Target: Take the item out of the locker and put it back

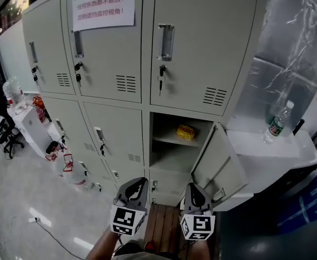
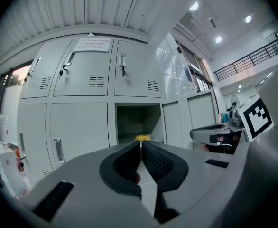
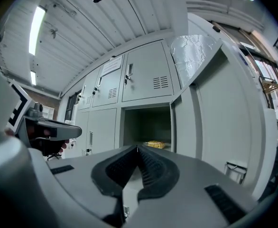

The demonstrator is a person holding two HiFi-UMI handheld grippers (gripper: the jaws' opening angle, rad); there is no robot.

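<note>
A grey bank of lockers stands ahead. One lower locker is open, its door swung out to the right. On its shelf lies a small yellow packet, also seen as the yellow packet in the left gripper view and the yellow packet in the right gripper view. My left gripper and right gripper hang side by side low in front of the open locker, well short of it. Both are shut with nothing between the jaws, as the left gripper and right gripper views show.
A white notice hangs on an upper door. Keys dangle from upper locks. At right, a water bottle stands on a white counter. At left are a white table, water jugs and a chair.
</note>
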